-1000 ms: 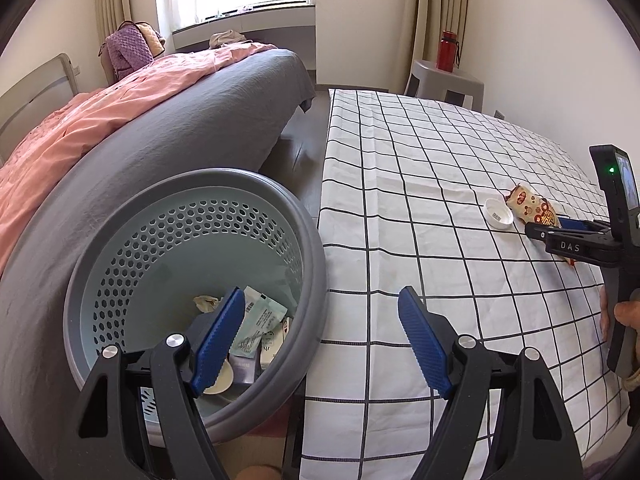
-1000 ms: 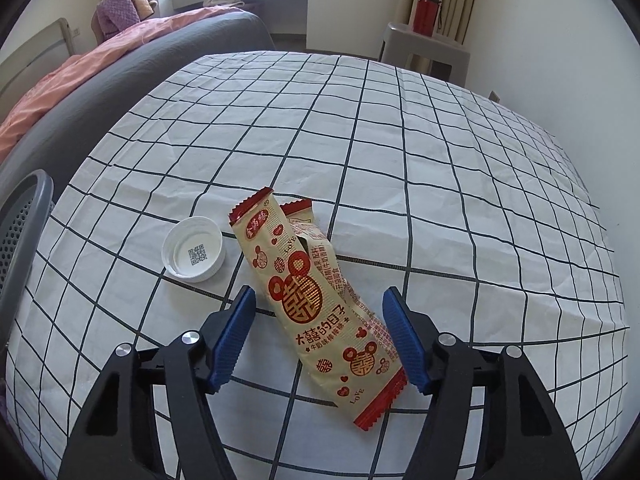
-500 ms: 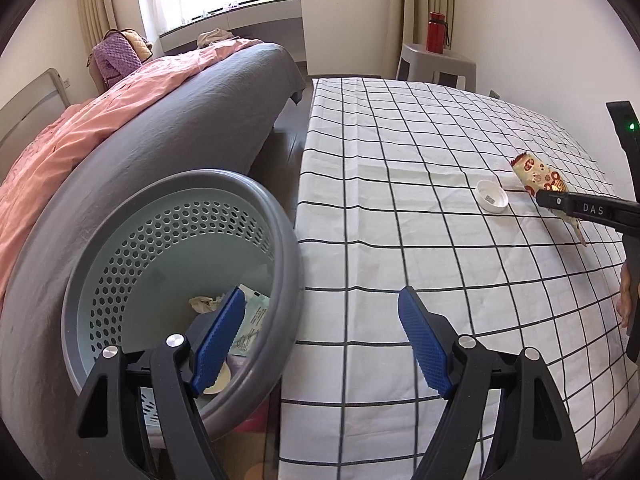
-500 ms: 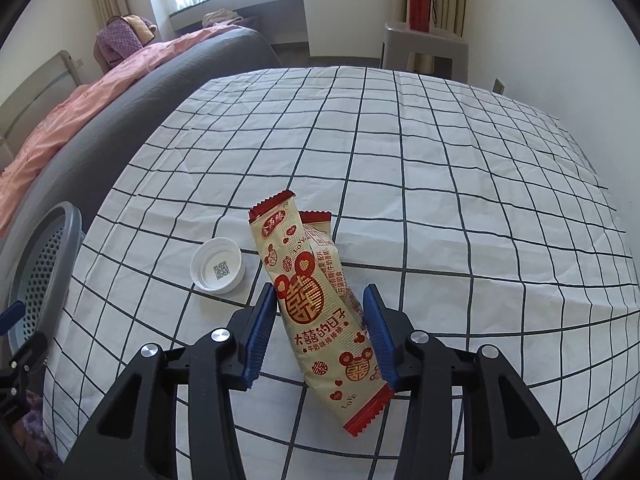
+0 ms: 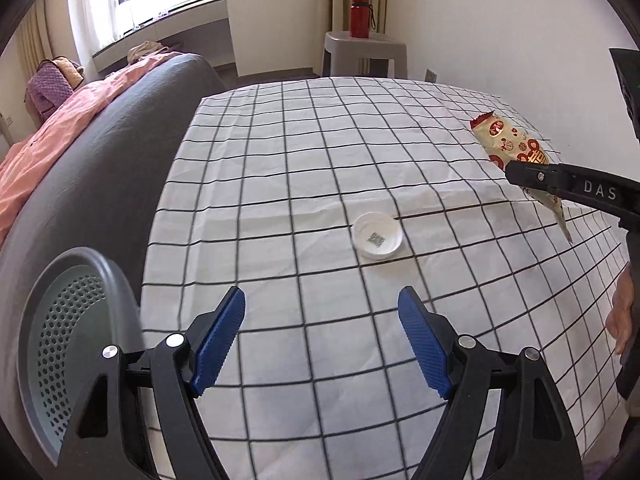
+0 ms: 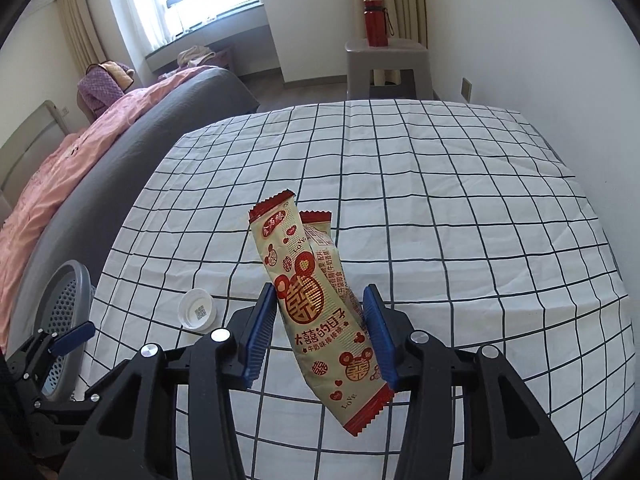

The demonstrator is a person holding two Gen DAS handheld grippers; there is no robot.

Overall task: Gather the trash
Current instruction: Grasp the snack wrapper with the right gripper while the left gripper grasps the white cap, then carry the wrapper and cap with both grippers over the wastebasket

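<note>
My right gripper [image 6: 320, 300] is shut on a cream and red snack wrapper [image 6: 288, 240]. The wrapper hangs tilted above the checked tablecloth [image 6: 440, 220], clear of it. In the left wrist view the same wrapper [image 5: 516, 144] shows at the right, pinched in a black finger. My left gripper [image 5: 322, 296] is open with nothing between its blue pads. A white round lid [image 5: 377, 236] lies on the cloth just ahead of it and is also seen in the right wrist view [image 6: 197, 312]. The grey perforated basket [image 5: 80, 280] stands at the table's left edge.
A bed with a grey cover [image 5: 100, 140] and pink bedding runs along the left of the table. A grey stool [image 6: 384, 60] with a red bottle [image 6: 375, 22] stands beyond the far edge. A white wall borders the right. A hand [image 5: 622, 312] shows at the right edge.
The right jaws closed on the wrapper and lifted it off the cloth. The left gripper swung right, from above the basket to over the table near the lid, still open.
</note>
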